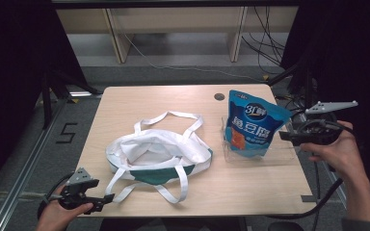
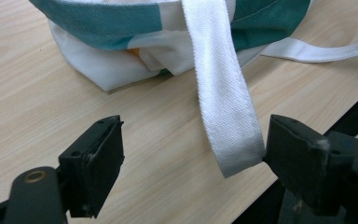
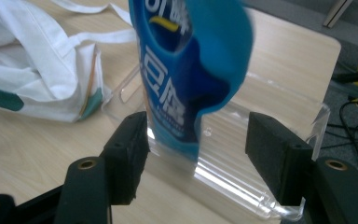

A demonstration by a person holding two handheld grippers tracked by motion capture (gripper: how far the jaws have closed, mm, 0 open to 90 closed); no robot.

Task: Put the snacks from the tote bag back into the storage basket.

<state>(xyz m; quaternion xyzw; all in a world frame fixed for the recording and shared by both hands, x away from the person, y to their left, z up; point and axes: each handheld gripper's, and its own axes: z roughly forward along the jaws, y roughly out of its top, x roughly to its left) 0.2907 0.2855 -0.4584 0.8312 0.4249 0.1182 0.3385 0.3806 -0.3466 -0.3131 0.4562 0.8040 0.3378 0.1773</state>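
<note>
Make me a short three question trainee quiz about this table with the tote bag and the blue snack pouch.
1. True or false: the blue snack pouch lies flat inside the tote bag.
2. What does the pouch stand in? A) clear plastic tray B) wire basket C) cardboard box
3. Which part of the bag lies between the open jaws of the left hand-held gripper?

Key:
1. False; it stands upright, apart from the bag.
2. A, the clear plastic tray.
3. A white strap.

Tote bag [image 1: 156, 156] lies left — snack pouch [image 1: 251, 124] in rack [image 1: 289, 155] right.
</note>
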